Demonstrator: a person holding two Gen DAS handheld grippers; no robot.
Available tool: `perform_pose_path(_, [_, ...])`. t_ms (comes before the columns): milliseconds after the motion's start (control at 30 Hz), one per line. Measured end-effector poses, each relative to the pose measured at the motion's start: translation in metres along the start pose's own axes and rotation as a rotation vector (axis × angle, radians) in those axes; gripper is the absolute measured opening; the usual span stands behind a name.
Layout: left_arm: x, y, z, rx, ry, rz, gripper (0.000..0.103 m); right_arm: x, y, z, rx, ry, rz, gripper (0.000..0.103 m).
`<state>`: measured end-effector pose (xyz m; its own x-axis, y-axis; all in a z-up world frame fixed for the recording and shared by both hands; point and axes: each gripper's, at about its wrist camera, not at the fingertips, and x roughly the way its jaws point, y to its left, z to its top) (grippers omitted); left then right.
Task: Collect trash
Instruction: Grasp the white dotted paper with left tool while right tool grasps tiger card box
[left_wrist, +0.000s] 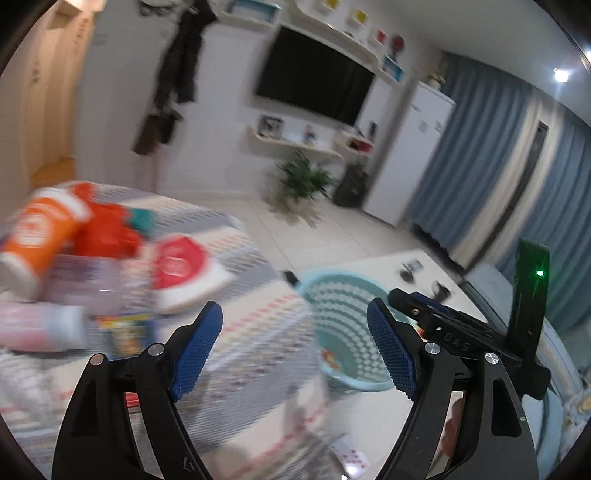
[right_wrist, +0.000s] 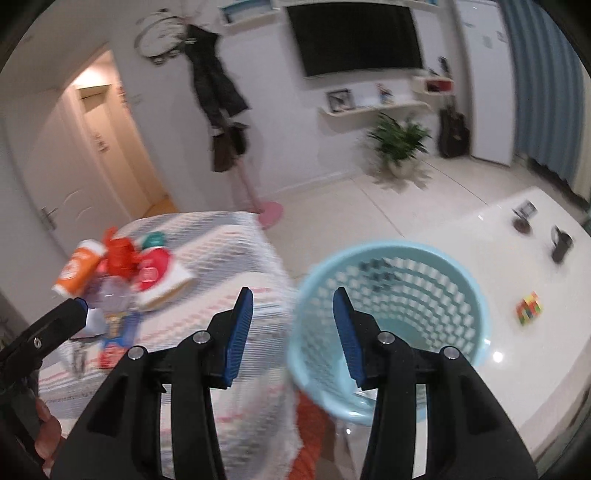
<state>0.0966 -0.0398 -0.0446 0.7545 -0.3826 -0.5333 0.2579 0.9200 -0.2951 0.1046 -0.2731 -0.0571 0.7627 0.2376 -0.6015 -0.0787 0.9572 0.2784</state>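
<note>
Both tools, left tool (left_wrist: 295, 347) and right tool (right_wrist: 293, 332), spread and empty, poised between trash pile (right_wrist: 122, 273) and mesh basket (right_wrist: 391, 314) for transfer.

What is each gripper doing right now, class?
Left gripper: open, holding nothing.
Right gripper: open, holding nothing.

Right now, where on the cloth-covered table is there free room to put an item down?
The striped cloth is bare between the trash pile and the blue basket, ahead of the right claw. The far strip behind the pile is also free. The left part is crowded with cups and wrappers, near the left claw.
</note>
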Motion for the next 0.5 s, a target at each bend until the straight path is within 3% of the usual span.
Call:
perform_pose_path(100, [-0.038, 0.035, -0.002, -0.037, -0.047, 0.094, 0.081, -0.002, 0.039, 0.000, -0.050, -0.009, 0.057, 0.042])
perform_pose_path(267, [-0.083, 0.086, -0.012, -0.094, -0.068, 0.250, 0.083, 0.008, 0.103, -0.012, -0.129, 0.000, 0.130, 0.054])
perform_pose_path(367, [-0.096, 0.123, -0.029, -0.139, -0.018, 0.346, 0.092, 0.022, 0.137, -0.025, -0.176, 0.031, 0.160, 0.057])
perform_pose_path(433, [-0.094, 0.146, -0.042, -0.154, 0.039, 0.417, 0.092, 0.034, 0.155, -0.038, -0.202, 0.062, 0.171, 0.061])
perform_pose_path(500, [-0.092, 0.163, -0.055, -0.170, 0.071, 0.430, 0.091, 0.052, 0.172, -0.053, -0.230, 0.115, 0.172, 0.061])
